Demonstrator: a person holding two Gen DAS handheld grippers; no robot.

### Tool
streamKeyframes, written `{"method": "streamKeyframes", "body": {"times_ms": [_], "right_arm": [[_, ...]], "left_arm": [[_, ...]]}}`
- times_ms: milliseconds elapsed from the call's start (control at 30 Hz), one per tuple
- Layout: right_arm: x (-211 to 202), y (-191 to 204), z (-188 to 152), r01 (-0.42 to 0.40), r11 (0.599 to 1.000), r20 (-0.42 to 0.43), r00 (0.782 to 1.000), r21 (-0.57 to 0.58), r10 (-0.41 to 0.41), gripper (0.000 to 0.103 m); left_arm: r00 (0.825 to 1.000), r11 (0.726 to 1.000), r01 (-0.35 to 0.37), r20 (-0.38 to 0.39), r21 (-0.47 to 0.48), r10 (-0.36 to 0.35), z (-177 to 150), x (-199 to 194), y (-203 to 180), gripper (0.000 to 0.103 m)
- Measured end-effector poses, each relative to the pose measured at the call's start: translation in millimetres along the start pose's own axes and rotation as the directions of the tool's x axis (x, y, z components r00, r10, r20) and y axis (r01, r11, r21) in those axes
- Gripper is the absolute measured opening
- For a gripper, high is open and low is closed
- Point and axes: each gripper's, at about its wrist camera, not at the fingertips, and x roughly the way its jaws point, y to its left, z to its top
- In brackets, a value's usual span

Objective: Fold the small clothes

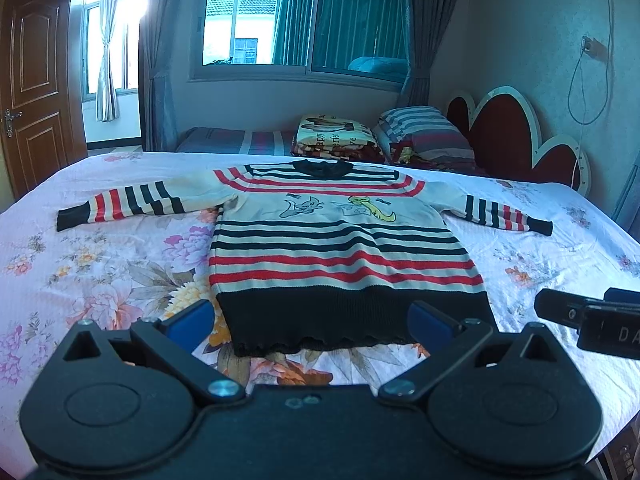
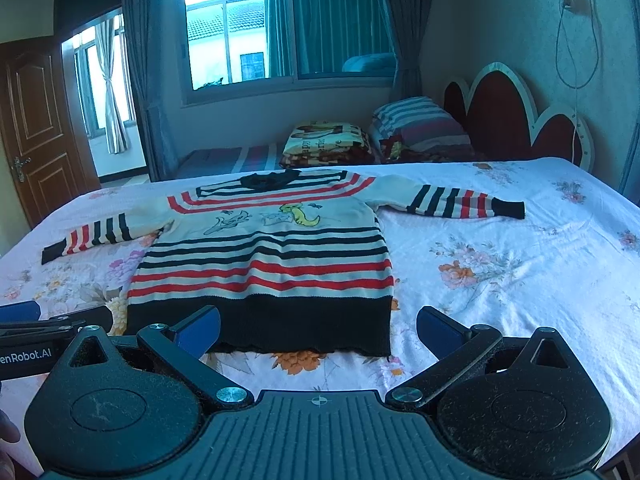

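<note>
The floral bed sheet (image 1: 120,264) carries the striped sweater (image 1: 320,240) spread flat, sleeves out sideways, collar far, black hem (image 2: 260,324) nearest both claws. The left gripper (image 1: 310,320) hangs centred before the hem, the right gripper (image 2: 318,330) toward its right corner; both are spread wide and empty, with nothing between

The sweater (image 1: 336,240) shows cream knit banded in red and black stripes, a black hem and collar, and blue and yellow cartoon figures, on a white bedsheet (image 1: 100,272) printed with pink and orange flowers, blue gripper pads (image 1: 188,322) at six o'clock.
</note>
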Motion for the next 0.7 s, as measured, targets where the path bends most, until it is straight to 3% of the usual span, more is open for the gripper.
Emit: {"method": "streamKeyframes", "body": {"times_ms": [700], "right_arm": [[3.9,1.1,4.0,-0.008,1.000,0.000,1.000,0.002,0.008,0.103]], "left_arm": [[1.000,1.000,-0.002,-0.007,0.012,0.002,1.2,0.6,-1.1,0.102]]}}
